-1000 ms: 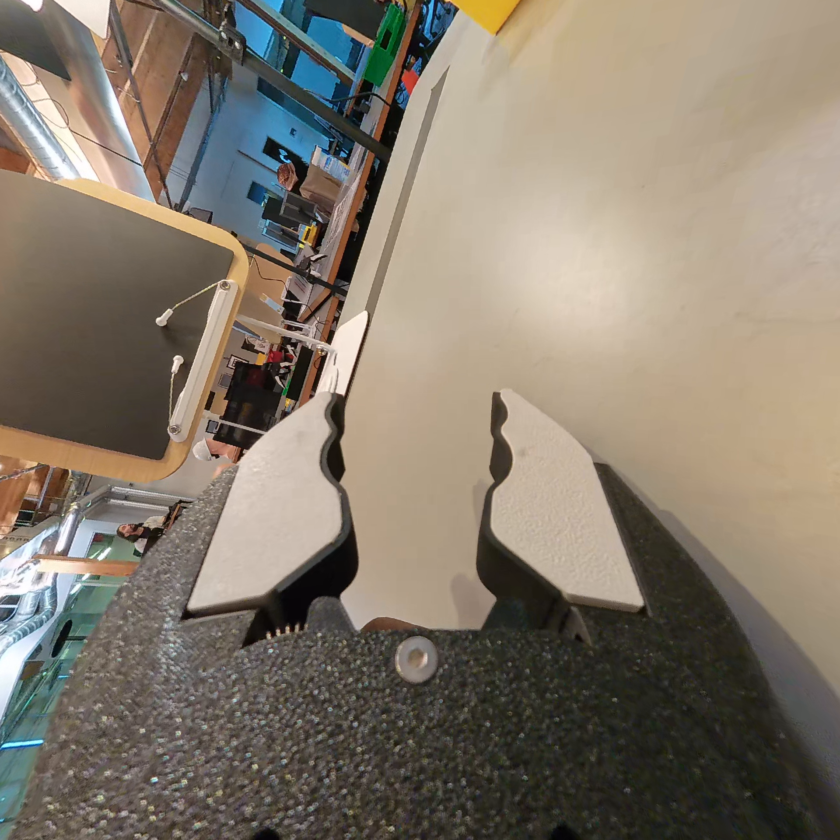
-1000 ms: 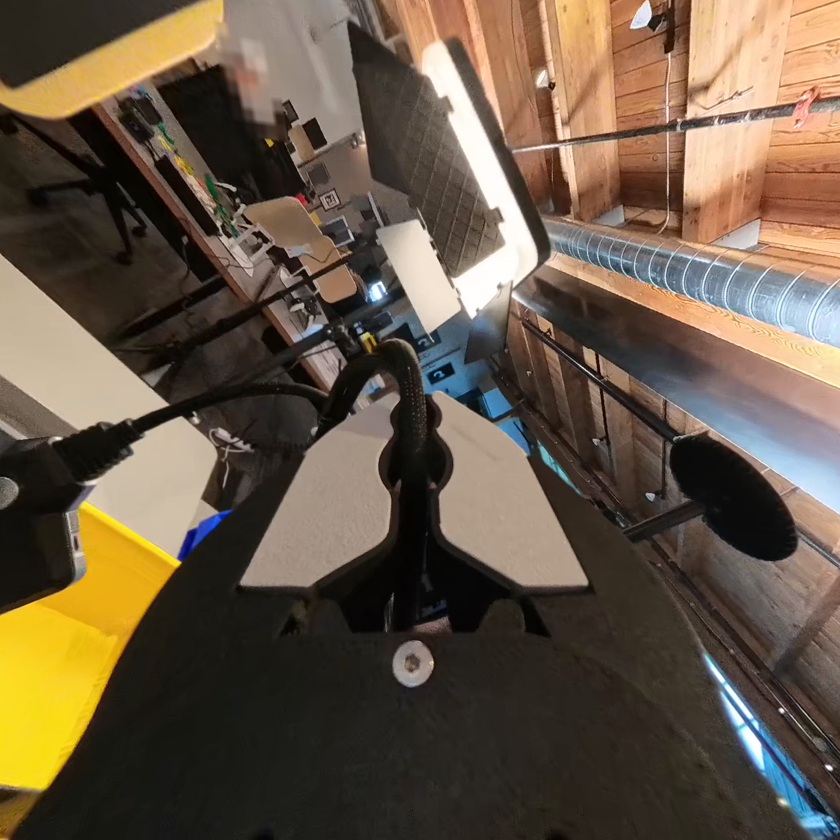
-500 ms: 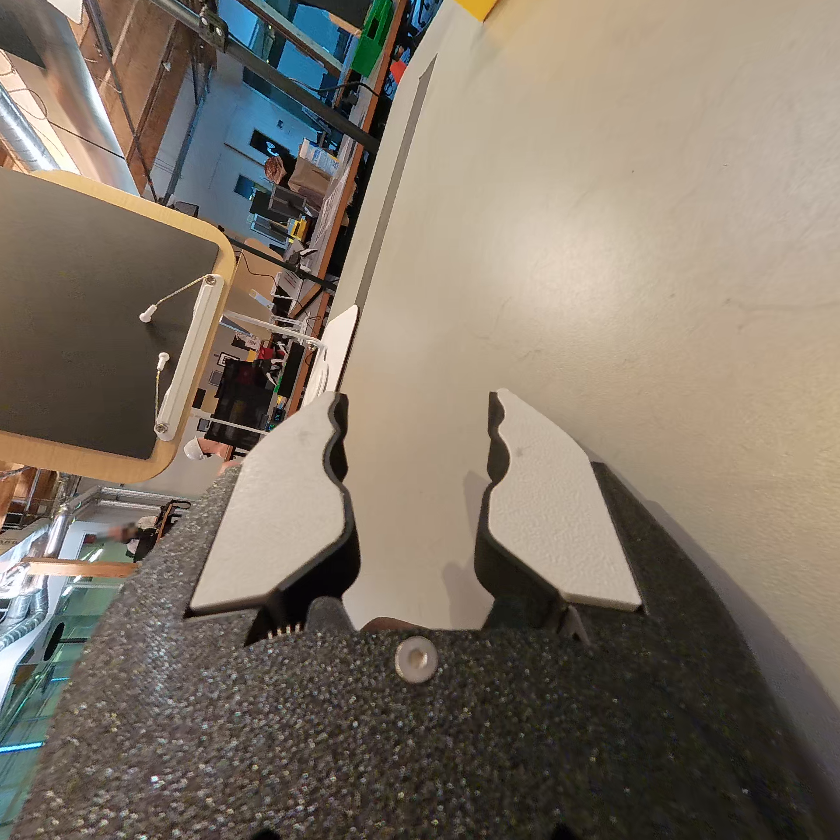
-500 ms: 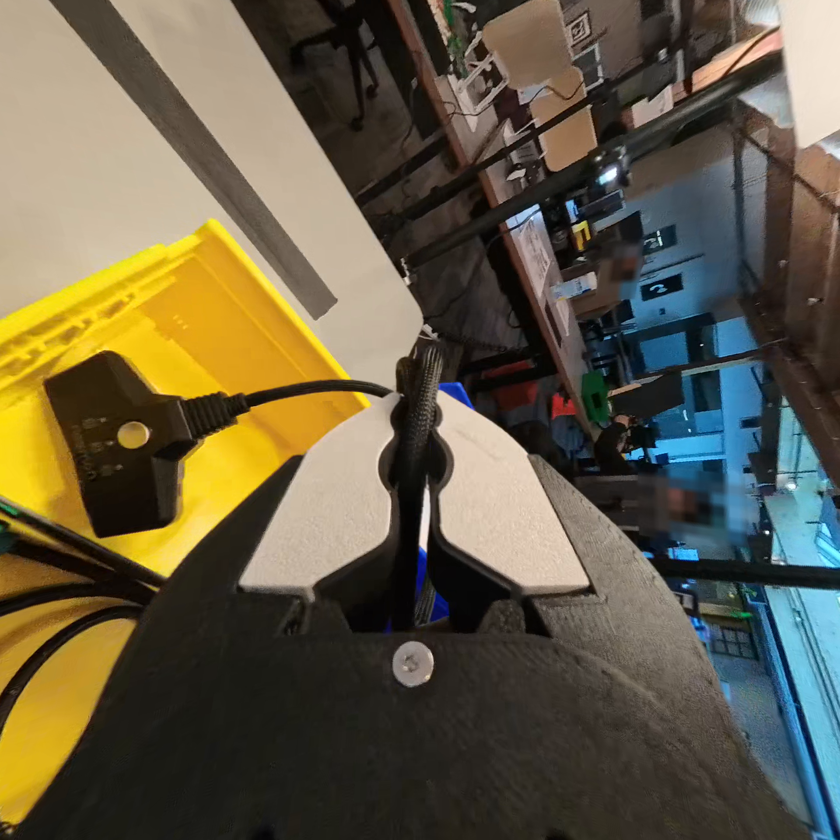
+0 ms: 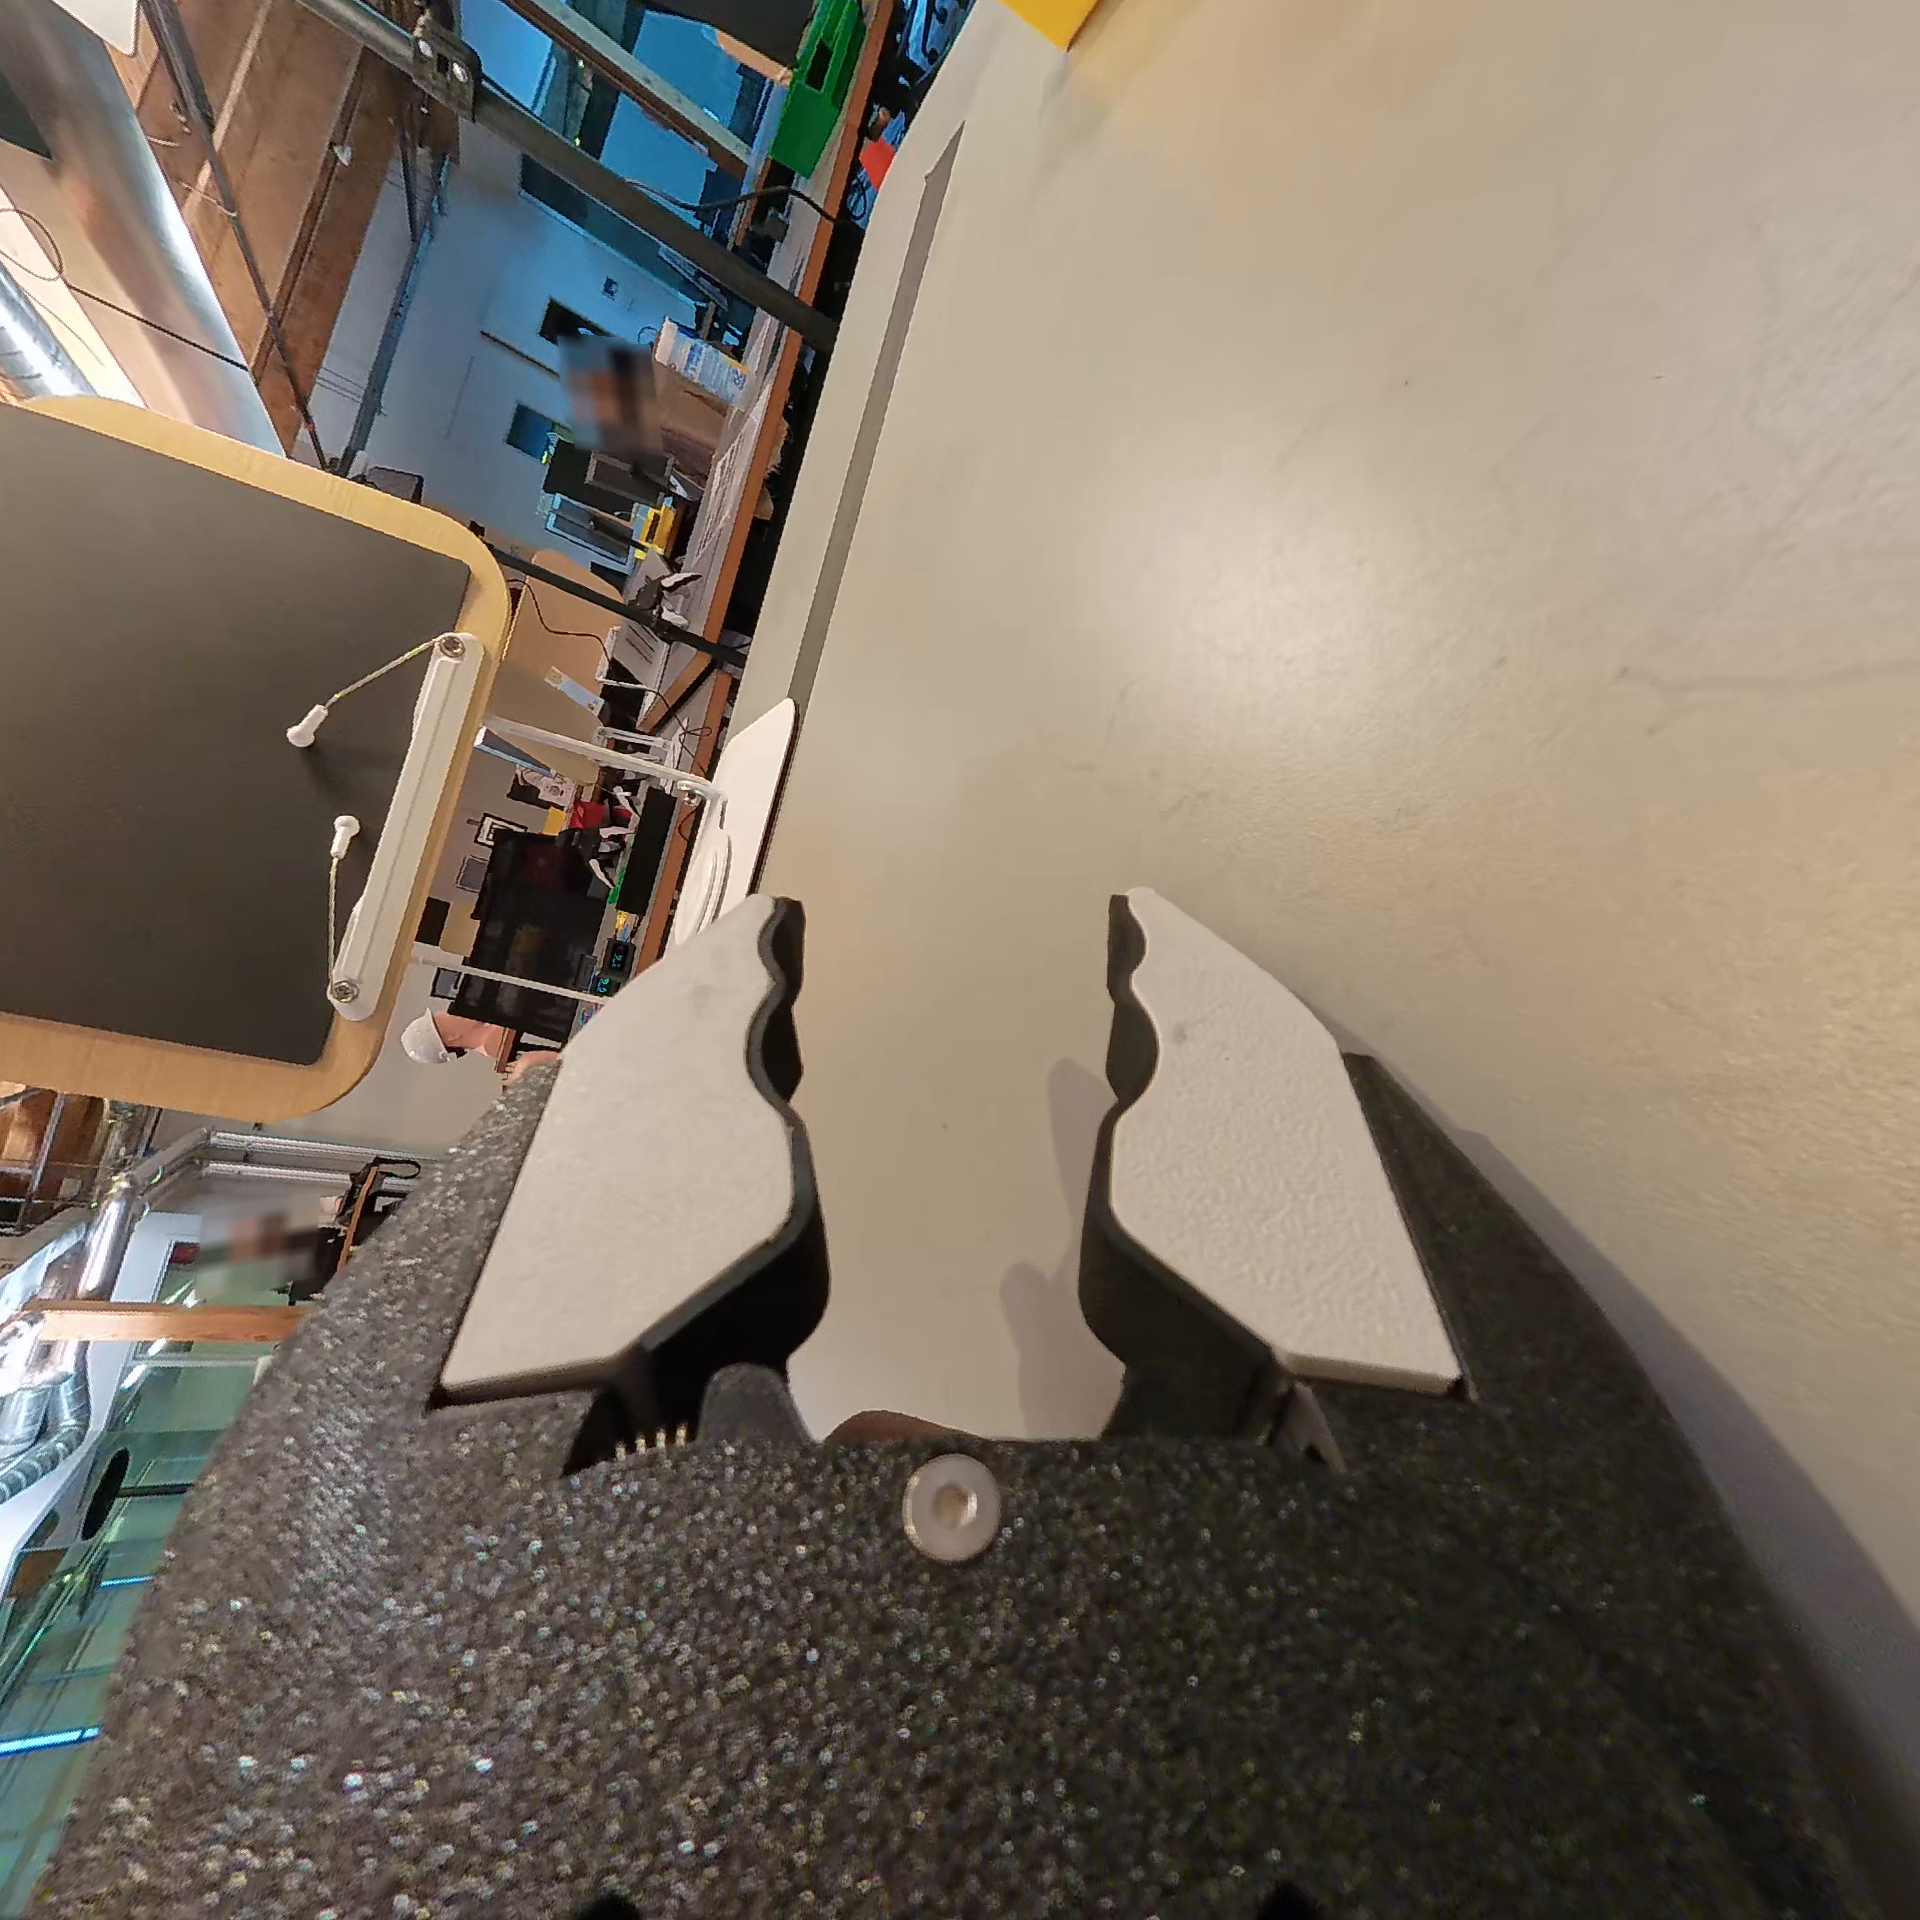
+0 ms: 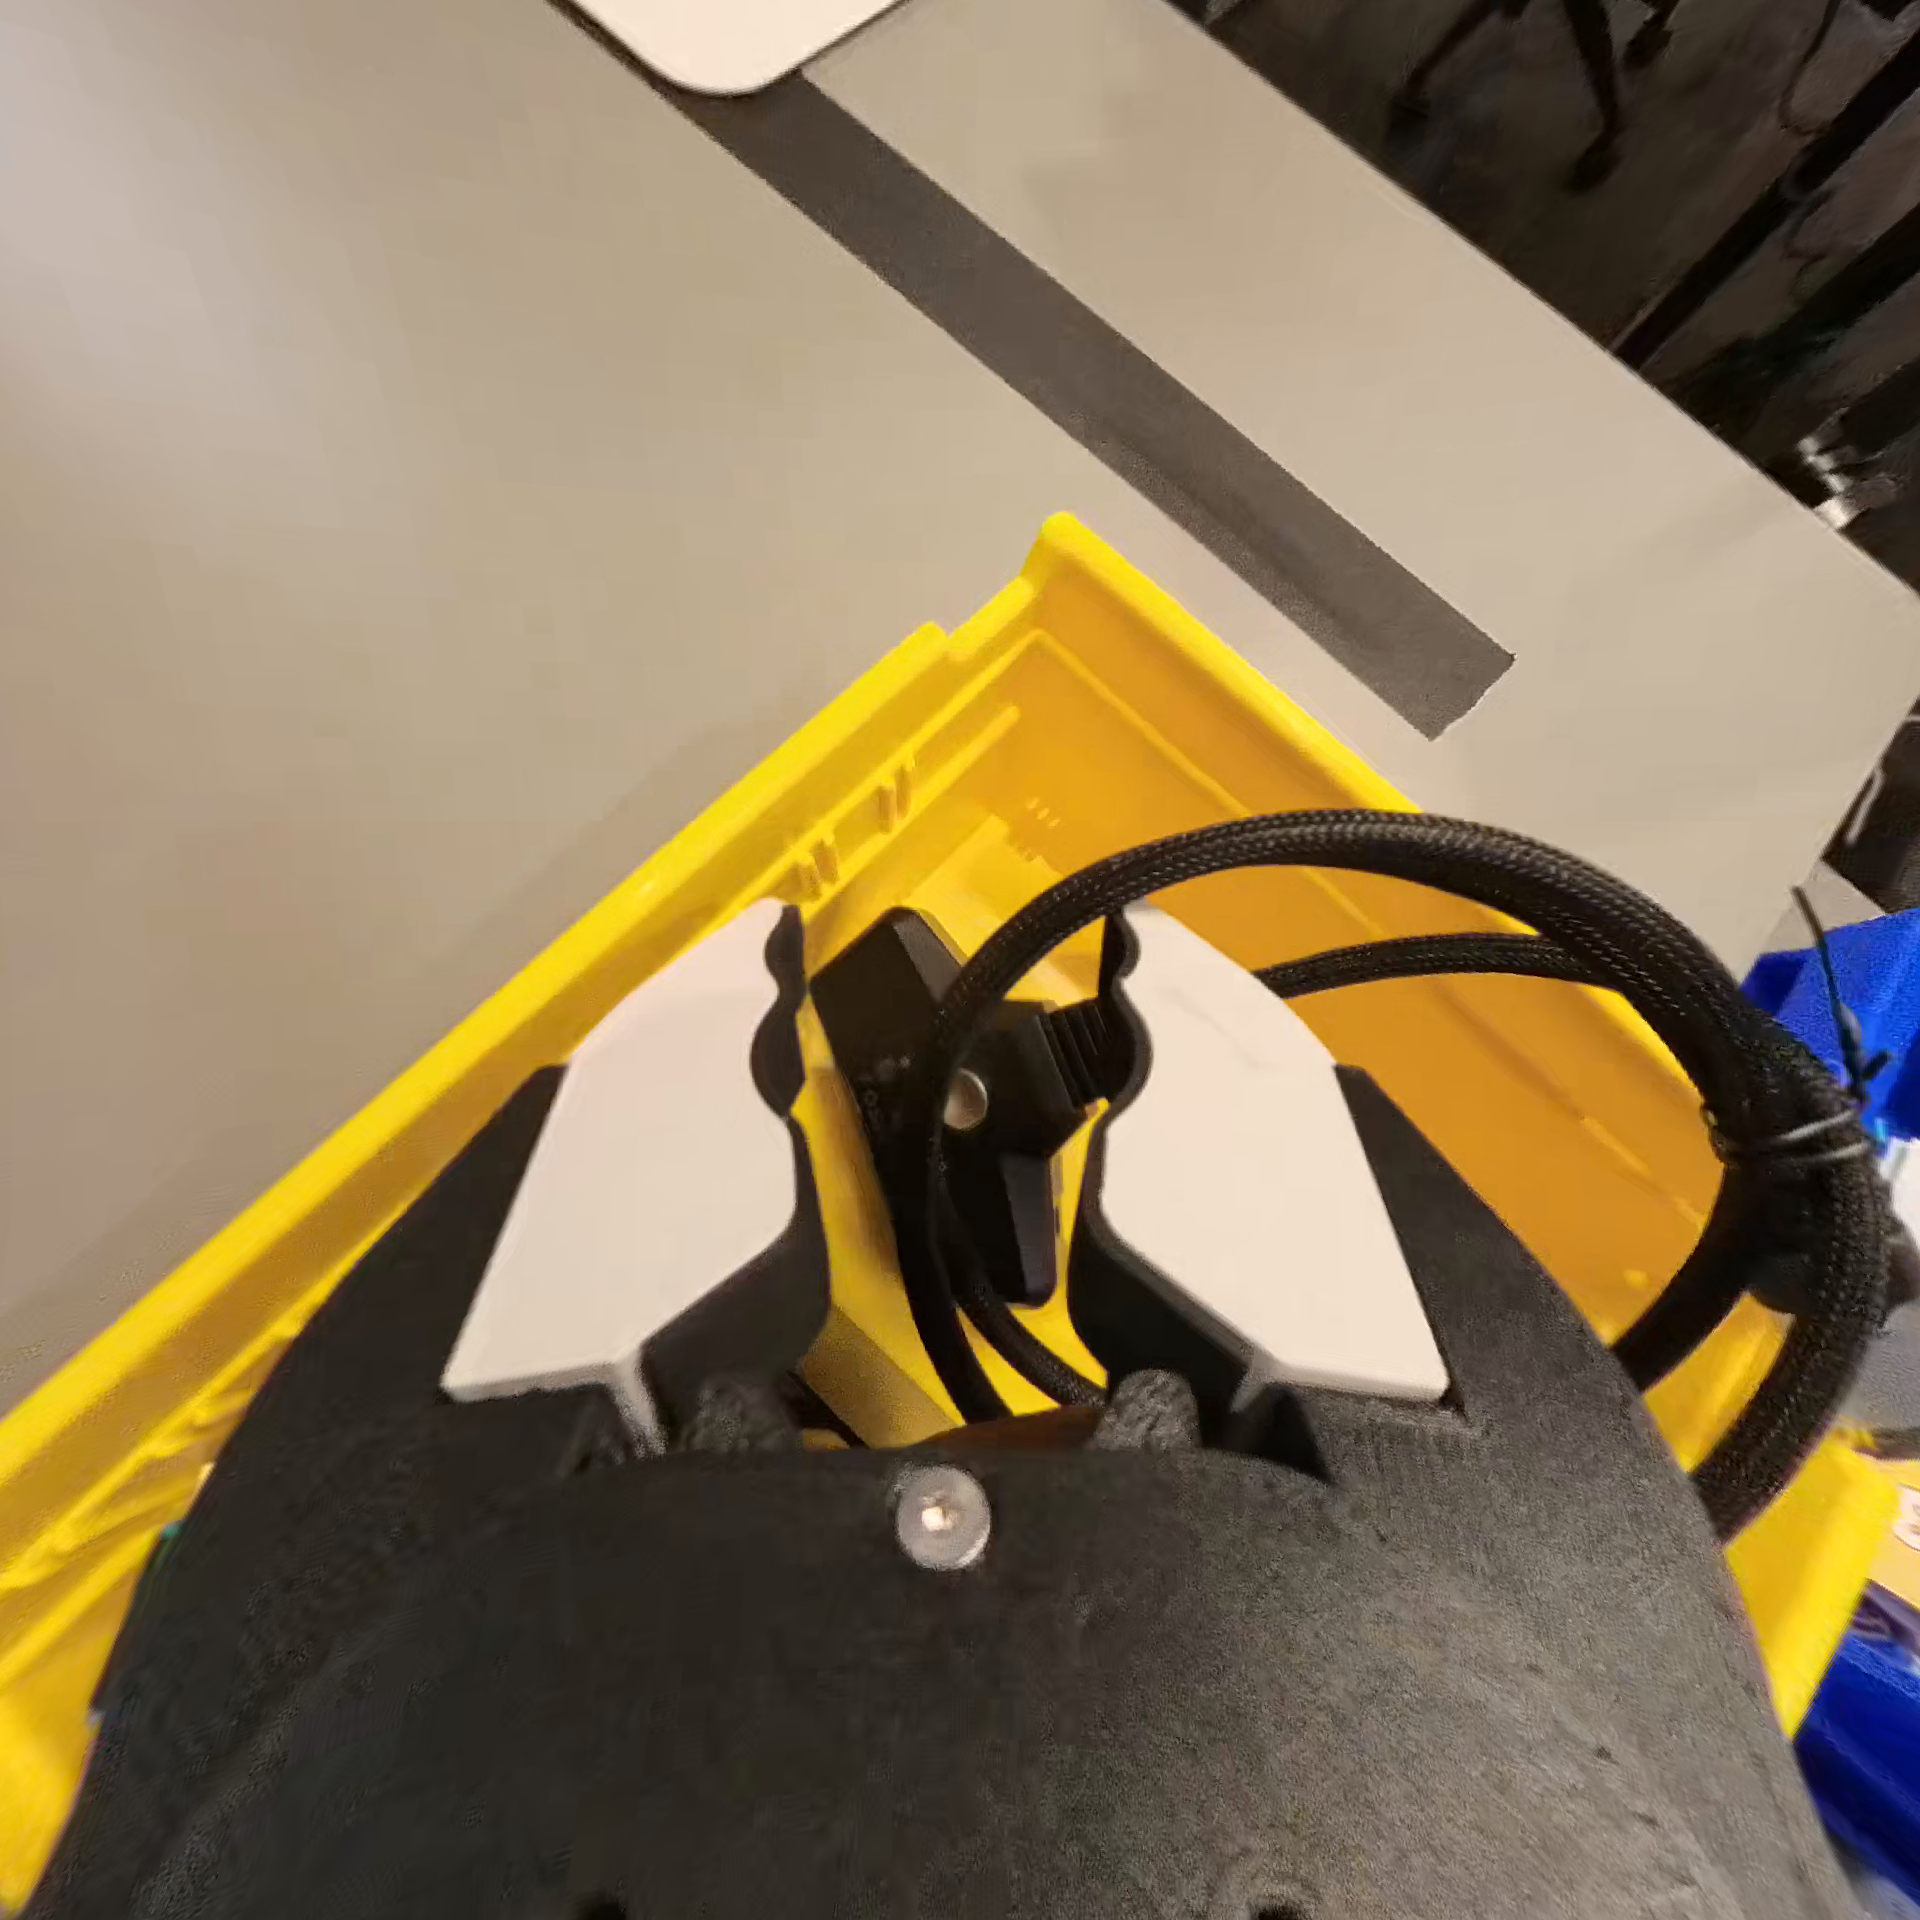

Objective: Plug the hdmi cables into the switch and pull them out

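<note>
In the right wrist view my right gripper [image 6: 951,925] is open above the yellow bin [image 6: 623,935]. The black HDMI switch [image 6: 914,1049] lies in the bin below the gap between my fingers. The black braided HDMI cable [image 6: 1351,831] loops from that gap out to the right in a tied coil; neither pad presses on it. In the left wrist view my left gripper [image 5: 954,914] is open and empty, held close over the pale table [image 5: 1351,520].
A dark grey strip [image 6: 1091,384] runs across the table beyond the bin. A blue bin [image 6: 1860,997] stands at the right edge. A white board [image 5: 753,800] sits at the table's far edge. A black panel with a wooden rim [image 5: 208,727] hangs off to the left. Across from one pair of fingers to the other is roughly 40 cm.
My right gripper was shut on the braided cable, swung down over the yellow bin, and has now opened and let the cable go. The left gripper's fingers have narrowed slightly.
</note>
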Tool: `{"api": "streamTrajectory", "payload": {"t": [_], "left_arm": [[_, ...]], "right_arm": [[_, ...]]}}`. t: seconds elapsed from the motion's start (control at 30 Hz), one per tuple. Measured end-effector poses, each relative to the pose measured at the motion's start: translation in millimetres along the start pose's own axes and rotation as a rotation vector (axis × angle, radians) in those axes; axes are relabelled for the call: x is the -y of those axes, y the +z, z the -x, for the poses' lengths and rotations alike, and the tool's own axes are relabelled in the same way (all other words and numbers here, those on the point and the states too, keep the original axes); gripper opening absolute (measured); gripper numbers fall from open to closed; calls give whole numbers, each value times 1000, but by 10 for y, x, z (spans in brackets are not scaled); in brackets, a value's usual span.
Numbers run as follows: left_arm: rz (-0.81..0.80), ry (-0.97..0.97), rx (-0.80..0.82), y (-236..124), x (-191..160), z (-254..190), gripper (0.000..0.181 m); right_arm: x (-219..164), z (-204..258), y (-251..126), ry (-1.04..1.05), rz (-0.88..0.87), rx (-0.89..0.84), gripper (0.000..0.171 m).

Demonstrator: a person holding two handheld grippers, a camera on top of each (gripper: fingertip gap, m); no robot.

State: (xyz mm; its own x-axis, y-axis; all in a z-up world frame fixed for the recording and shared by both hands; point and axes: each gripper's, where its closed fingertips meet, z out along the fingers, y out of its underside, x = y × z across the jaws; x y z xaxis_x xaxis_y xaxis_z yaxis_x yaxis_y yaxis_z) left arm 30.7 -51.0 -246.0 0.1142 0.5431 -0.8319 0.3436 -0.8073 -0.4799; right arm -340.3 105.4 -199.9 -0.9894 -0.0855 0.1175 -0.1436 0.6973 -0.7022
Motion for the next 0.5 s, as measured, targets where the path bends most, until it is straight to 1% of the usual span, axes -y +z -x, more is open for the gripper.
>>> {"api": "streamTrajectory", "payload": {"t": [0.1, 0.2, 0.27, 0.33, 0.37, 0.5], "left_arm": [[-1, 1, -4, -4, -2, -2, 57], [-1, 2, -10, -9, -2, -5, 57], [-4, 4, -15, -10, 5, -15, 57], [-8, 10, -20, -10, 18, -31, 56], [-8, 15, -22, -11, 23, -36, 55], [-2, 33, -20, -23, 24, -37, 55]], "right_arm": [[89, -17, -75, 58, -62, 25, 54], [78, -77, -157, 72, -62, -15, 49], [3, -47, -154, 65, -19, -7, 46], [-123, 59, -125, 28, 69, 36, 51], [-130, 83, -129, 7, 78, 34, 52], [51, 80, -273, 66, -22, 3, 52]]}}
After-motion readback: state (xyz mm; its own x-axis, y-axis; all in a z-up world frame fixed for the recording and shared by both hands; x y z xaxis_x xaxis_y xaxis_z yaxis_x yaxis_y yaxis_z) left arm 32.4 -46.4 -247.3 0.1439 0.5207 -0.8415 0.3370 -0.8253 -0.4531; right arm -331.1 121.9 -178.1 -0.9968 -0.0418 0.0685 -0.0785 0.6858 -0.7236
